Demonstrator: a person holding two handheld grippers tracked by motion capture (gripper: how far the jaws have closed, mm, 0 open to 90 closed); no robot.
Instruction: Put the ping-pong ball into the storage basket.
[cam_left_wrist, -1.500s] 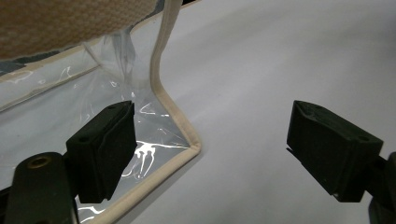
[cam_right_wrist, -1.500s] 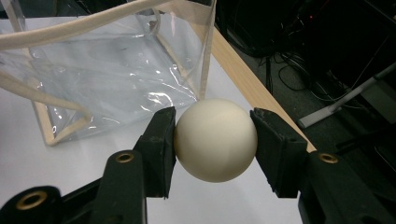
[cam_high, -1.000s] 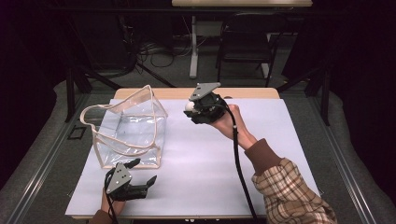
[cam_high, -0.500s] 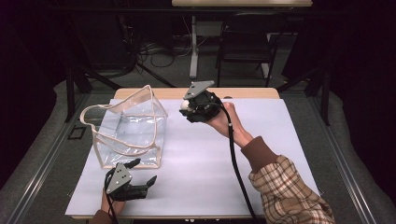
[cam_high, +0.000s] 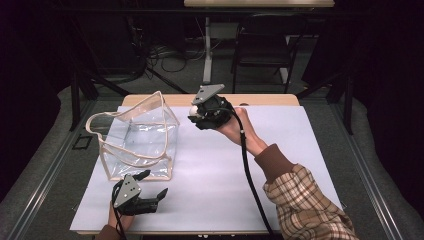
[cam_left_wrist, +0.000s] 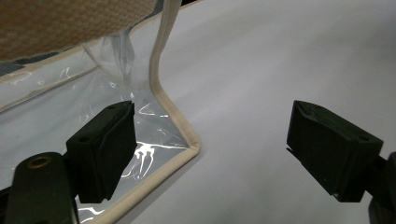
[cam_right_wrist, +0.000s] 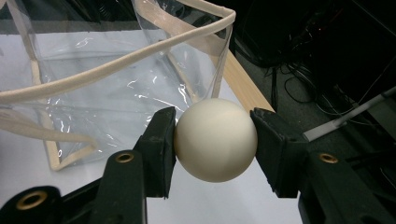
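On the left, near the table's front edge, the left gripper (cam_high: 150, 199) is held with jaws spread wide beside the clear bag (cam_high: 137, 137); over to the right, the cream ball (cam_right_wrist: 215, 139) is clamped in the right gripper (cam_high: 196, 114), raised just beside the bag's rim.

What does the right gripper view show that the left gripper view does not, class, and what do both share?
Right gripper view: a cream ball clamped between the right hand-held gripper pads, with the wooden table edge and floor cables beyond. Left gripper view: the left hand-held gripper with its jaws wide apart and nothing between them, close to the bag's bottom corner. Both: the clear bag with beige trim standing on the white table cover.
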